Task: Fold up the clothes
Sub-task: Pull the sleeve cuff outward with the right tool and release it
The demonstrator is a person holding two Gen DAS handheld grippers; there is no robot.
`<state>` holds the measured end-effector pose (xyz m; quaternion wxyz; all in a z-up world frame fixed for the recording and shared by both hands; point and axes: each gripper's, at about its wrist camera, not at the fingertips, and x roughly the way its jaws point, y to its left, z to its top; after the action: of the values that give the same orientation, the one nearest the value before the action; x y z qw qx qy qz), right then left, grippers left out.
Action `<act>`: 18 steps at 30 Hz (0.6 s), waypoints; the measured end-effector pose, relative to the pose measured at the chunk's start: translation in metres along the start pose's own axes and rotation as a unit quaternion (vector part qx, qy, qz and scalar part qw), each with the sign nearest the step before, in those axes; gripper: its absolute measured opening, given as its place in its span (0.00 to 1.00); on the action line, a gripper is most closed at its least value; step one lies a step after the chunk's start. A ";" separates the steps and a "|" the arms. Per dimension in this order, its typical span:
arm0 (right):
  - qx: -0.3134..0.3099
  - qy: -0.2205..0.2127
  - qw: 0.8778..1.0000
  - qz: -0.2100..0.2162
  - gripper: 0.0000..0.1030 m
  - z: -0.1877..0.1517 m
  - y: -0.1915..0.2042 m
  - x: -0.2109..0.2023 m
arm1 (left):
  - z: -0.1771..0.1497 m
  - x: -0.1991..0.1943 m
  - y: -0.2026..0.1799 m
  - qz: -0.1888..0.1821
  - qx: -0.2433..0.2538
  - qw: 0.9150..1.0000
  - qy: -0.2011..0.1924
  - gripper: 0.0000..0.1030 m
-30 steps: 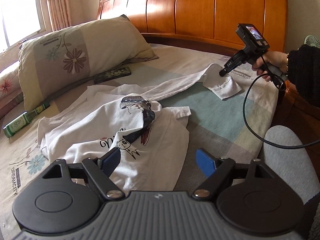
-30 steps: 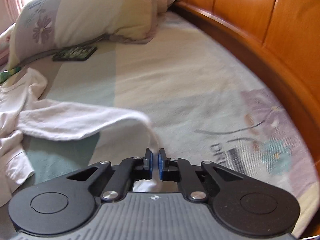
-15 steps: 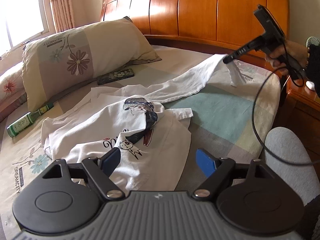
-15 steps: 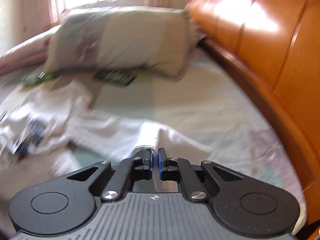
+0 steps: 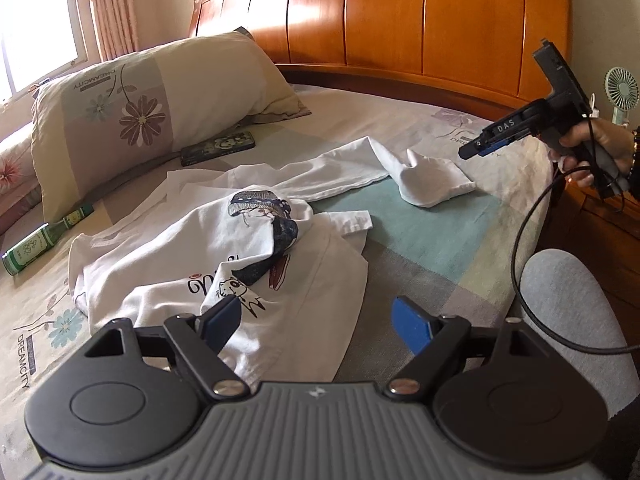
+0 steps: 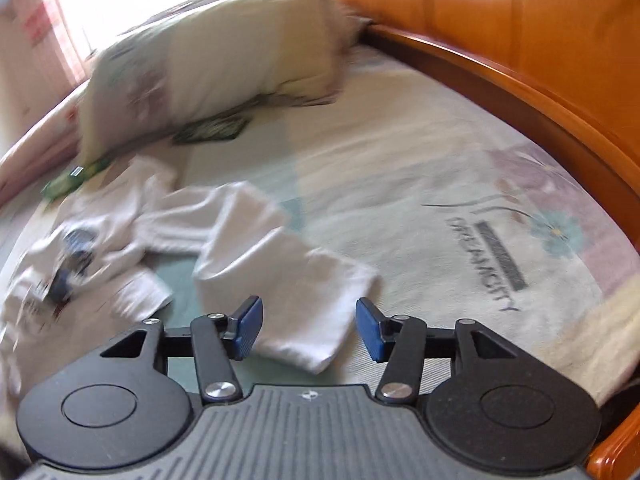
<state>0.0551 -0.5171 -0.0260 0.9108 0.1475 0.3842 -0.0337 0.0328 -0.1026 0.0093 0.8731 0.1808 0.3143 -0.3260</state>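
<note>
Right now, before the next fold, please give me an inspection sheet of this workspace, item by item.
Surface: bed sheet, patterned, partly covered by the garment.
Job's things: white shirt lies crumpled, print up; its sleeve is stretched toward the right side, its end doubled over, not held.
Clutter: green bottle and dark phone lie by the pillow.
Grippers: left gripper open above the shirt hem; right gripper open, above the sleeve end.
Cables: black cable hangs from the right gripper, off the bed edge.
Surroundings: wooden headboard, window with curtain, small fan.
</note>
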 end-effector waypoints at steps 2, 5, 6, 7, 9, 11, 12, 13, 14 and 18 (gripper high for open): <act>0.030 0.003 0.999 -0.019 0.55 -0.003 -0.011 0.017 | 0.001 0.000 -0.003 -0.003 0.004 1.000 0.000 0.81; 0.015 0.013 0.999 -0.027 0.56 -0.015 -0.003 0.043 | 0.001 0.001 -0.006 -0.005 0.009 1.000 0.004 0.81; -0.003 0.007 0.999 -0.036 0.55 -0.019 0.004 0.046 | 0.001 0.002 -0.006 -0.004 0.009 1.000 0.006 0.81; -0.028 0.005 0.998 -0.048 0.52 -0.021 0.013 0.048 | 0.001 0.003 -0.006 -0.002 0.008 1.000 0.010 0.81; -0.066 0.004 0.996 -0.067 0.05 -0.020 0.025 0.050 | 0.001 0.005 -0.005 0.002 0.006 1.000 0.017 0.81; -0.060 -0.003 0.995 -0.075 0.05 -0.008 0.018 0.048 | 0.002 0.006 -0.005 0.005 0.007 1.000 0.018 0.81; -0.057 -0.009 0.995 -0.083 0.05 -0.001 0.013 0.046 | 0.002 0.006 -0.005 0.006 0.007 1.000 0.018 0.81; -0.055 -0.017 0.993 -0.101 0.05 0.009 0.006 0.044 | 0.002 0.006 -0.006 0.003 0.005 1.000 0.017 0.81; -0.054 -0.025 0.991 -0.118 0.05 0.018 -0.001 0.042 | 0.001 0.006 -0.006 0.001 0.004 1.000 0.018 0.81; -0.048 -0.058 0.979 -0.189 0.05 0.056 -0.029 0.033 | 0.001 0.007 -0.007 0.002 0.006 1.000 0.022 0.81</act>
<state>0.1121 -0.5592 -0.0194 0.9146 0.0266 0.3532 -0.1951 0.0326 -0.1117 0.0043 0.8656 0.1933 0.3313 -0.3220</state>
